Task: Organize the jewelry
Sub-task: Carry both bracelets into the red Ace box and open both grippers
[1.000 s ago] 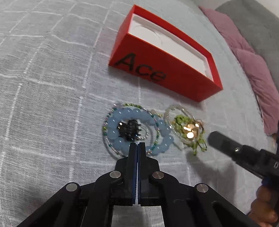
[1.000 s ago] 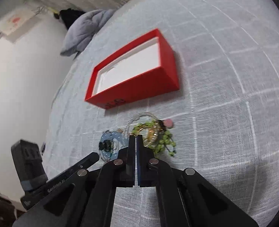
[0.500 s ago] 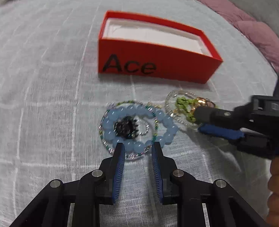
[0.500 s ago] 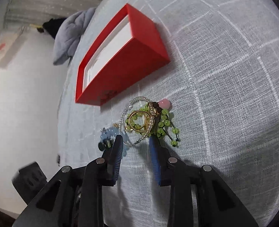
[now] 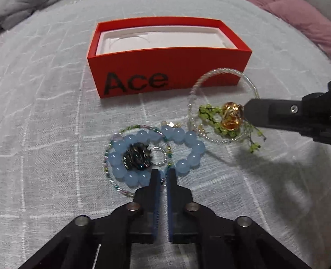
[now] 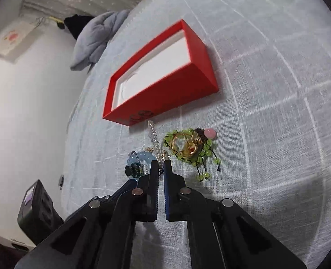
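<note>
Jewelry pile: blue bead bracelet (image 5: 183,148) with a dark beaded charm (image 5: 137,157) inside it, clear bead bangle (image 5: 221,105), green bead bracelet (image 6: 187,150) with gold ring (image 6: 183,145), all on the grey cloth just in front of the red box (image 5: 165,71), which is open and empty. Left gripper (image 5: 162,177) is closed at the blue bracelet's near edge, apparently pinching a thin seed-bead strand (image 5: 111,179). Right gripper (image 6: 161,167) is clamped on the clear bangle, which stands lifted on edge. Risks: strands look interlinked, so lifting one may drag neighbours; thin beads could slip from the pads; ring could roll off.
</note>
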{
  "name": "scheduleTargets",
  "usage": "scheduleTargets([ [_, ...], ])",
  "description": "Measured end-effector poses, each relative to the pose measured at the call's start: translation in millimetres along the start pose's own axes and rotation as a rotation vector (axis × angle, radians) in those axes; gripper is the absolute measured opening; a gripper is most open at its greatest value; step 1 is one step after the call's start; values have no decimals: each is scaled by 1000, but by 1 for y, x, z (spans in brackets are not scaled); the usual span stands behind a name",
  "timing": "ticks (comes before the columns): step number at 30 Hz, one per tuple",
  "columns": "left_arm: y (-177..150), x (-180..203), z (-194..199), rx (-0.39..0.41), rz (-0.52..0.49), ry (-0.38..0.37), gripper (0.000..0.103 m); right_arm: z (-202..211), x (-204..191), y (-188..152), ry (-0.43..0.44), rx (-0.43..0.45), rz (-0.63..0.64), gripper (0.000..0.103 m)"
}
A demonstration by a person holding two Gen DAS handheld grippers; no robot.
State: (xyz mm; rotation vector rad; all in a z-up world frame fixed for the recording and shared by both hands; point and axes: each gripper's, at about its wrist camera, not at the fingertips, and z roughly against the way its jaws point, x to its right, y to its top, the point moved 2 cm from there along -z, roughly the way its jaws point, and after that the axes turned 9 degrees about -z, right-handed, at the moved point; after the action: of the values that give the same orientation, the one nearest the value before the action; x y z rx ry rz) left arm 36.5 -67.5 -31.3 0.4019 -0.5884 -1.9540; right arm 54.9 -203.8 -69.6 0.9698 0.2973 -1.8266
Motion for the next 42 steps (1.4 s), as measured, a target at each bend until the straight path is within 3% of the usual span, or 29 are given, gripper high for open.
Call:
scheduleTargets([
  [7,1,-6,24,47,12,-55,0,13,-13,-2,-2,33,89,4],
  [18,22,-52,60,166,178,-183,0,26,-27,0,-3,73,182,4],
  [25,49,-69,72,213,233,-257,0,32,-38,13,1,102,198,4],
  [31,86,-70,75,255,217,-259,0,33,-42,38,-35,135,195,4],
  [38,122,-75,53,275,246,-316,0,26,-45,68,-73,142,189,4],
  [42,130,-75,35,267,239,-284,0,19,-43,86,-81,141,165,4],
])
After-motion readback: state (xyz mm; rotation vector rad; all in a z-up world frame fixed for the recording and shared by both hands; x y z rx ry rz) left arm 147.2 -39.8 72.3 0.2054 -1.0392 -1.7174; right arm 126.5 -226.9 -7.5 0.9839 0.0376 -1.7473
